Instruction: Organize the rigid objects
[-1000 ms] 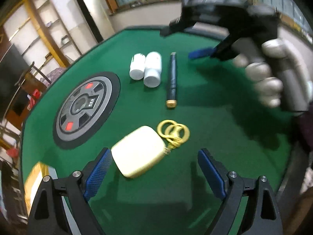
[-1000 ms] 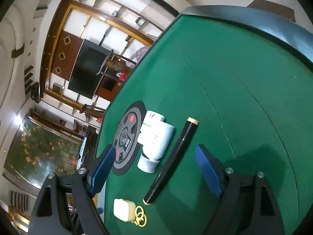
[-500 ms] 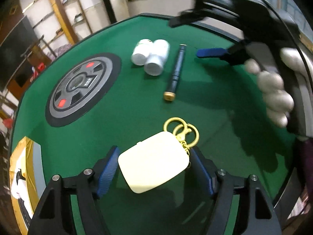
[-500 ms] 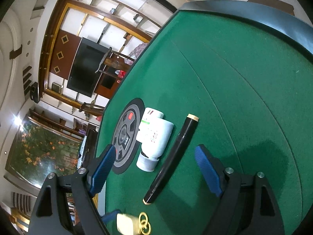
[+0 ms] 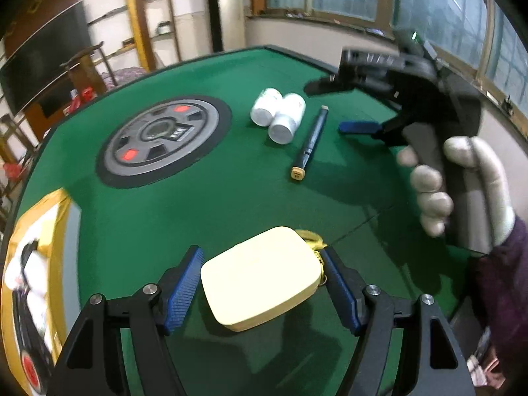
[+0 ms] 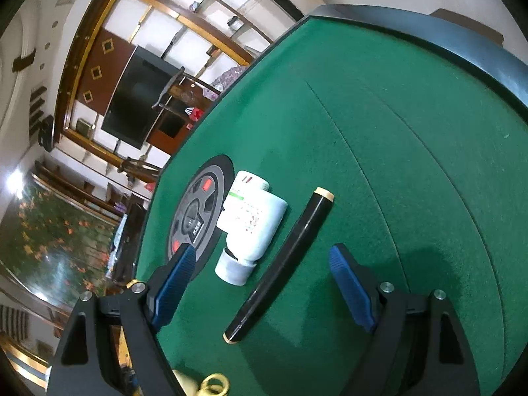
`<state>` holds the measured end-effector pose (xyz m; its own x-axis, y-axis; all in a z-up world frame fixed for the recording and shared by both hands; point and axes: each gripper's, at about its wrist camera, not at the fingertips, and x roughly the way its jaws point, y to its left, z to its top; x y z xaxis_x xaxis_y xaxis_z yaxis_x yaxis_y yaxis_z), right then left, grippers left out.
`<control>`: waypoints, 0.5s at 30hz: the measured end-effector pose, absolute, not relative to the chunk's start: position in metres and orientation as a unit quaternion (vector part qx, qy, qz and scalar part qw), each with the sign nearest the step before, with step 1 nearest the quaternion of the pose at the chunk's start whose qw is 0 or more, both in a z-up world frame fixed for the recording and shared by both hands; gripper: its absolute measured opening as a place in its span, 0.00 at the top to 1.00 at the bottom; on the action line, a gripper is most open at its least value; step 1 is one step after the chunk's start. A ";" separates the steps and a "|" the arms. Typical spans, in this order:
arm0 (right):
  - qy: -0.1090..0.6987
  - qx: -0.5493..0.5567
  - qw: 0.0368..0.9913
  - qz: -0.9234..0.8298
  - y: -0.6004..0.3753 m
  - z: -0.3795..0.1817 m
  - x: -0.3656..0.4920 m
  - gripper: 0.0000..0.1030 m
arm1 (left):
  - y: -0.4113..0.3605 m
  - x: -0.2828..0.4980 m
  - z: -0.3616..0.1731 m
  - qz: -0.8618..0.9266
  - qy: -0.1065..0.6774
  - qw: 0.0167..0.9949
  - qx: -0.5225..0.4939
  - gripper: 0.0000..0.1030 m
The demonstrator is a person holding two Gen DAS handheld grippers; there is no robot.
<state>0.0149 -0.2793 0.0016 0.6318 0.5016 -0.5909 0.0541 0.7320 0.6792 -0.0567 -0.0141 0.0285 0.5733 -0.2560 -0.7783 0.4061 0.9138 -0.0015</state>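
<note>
A cream rounded case (image 5: 260,277) with yellow key rings (image 5: 310,236) sits between the blue pads of my left gripper (image 5: 260,254). Its jaws are closing, and both pads lie against the case's sides. Farther off on the green felt lie two white bottles (image 5: 277,115) side by side and a black pen (image 5: 310,142) with gold ends. My right gripper (image 5: 340,107), held by a gloved hand (image 5: 462,184), hovers open near the pen's far end. In the right wrist view that gripper (image 6: 260,257) stands open above the pen (image 6: 283,260) and the bottles (image 6: 250,217), touching neither.
A round grey panel with red marks (image 5: 161,138) is set into the table (image 5: 231,204) left of the bottles. A yellow-edged tray (image 5: 36,264) with white things sits at the near left edge. Shelves, a screen and chairs stand beyond the table.
My left gripper moved forward around the cream case, rolled, and narrowed its jaws onto it. The key rings are now mostly hidden behind the case. The right gripper barely moved.
</note>
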 end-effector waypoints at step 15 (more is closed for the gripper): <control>0.479 0.170 0.861 0.030 -0.226 0.018 0.013 0.23 | 0.053 -0.121 0.066 -0.187 0.371 0.910 -0.004 0.27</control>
<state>0.0131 -0.2263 0.0176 0.5398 0.2144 -0.8140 0.1117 0.9402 0.3218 -0.1211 0.0530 0.0656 0.6545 -0.3438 -0.6733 0.3382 0.9297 -0.1460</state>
